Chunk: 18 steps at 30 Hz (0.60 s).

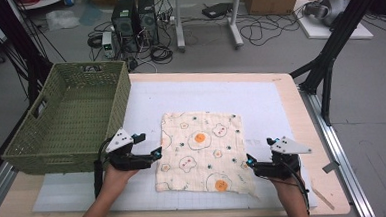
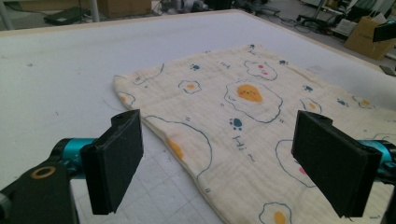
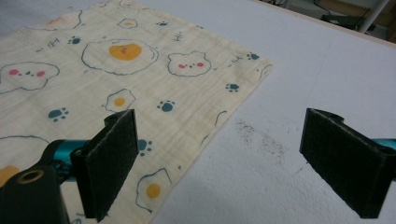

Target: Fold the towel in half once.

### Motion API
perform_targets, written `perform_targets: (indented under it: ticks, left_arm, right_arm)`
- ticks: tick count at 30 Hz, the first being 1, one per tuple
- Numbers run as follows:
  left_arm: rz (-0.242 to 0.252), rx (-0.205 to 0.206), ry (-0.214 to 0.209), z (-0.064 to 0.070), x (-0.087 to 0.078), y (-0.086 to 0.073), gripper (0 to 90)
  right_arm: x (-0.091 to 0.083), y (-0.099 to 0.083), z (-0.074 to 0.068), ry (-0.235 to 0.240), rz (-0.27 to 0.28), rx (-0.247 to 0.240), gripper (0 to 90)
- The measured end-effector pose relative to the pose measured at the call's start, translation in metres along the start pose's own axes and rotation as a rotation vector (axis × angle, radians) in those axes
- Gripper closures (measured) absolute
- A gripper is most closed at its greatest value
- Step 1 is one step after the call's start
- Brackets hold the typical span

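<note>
A cream cloth (image 1: 201, 150) printed with fried eggs and paw marks lies flat and spread out on the white mat (image 1: 261, 102). My left gripper (image 1: 156, 153) stands open at the cloth's left edge, its jaws wide apart over the cloth (image 2: 224, 126) near that edge. My right gripper (image 1: 250, 161) is open at the cloth's near right corner, one jaw over the cloth (image 3: 140, 74), the other over bare mat (image 3: 299, 93). Neither gripper holds anything.
An empty green woven basket (image 1: 69, 117) stands at the table's left, just behind my left hand. The wooden table edge (image 1: 301, 113) runs along the right. Computers, cables and black stand legs are on the floor beyond the table.
</note>
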<state>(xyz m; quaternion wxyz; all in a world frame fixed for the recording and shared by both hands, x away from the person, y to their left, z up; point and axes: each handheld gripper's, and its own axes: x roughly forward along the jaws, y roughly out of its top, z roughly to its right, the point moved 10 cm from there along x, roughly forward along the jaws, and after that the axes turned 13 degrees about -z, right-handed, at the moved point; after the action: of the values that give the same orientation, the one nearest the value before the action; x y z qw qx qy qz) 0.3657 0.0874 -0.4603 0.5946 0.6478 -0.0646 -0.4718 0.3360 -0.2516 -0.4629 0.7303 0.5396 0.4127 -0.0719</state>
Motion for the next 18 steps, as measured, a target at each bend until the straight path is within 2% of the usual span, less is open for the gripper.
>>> perform_targets:
  ticks: [9, 18]
  left_arm:
    - [-0.012, -0.011, -0.004, 0.0, 0.0043, -0.0044, 17.2]
    - [-0.003, -0.03, 0.005, -0.0073, 0.0052, 0.0047, 17.1]
  right_arm:
    - [0.0015, -0.0006, 0.0001, 0.004, -0.003, 0.003, 11.0]
    - [0.0002, -0.0035, 0.0021, 0.008, -0.001, 0.012, 11.0]
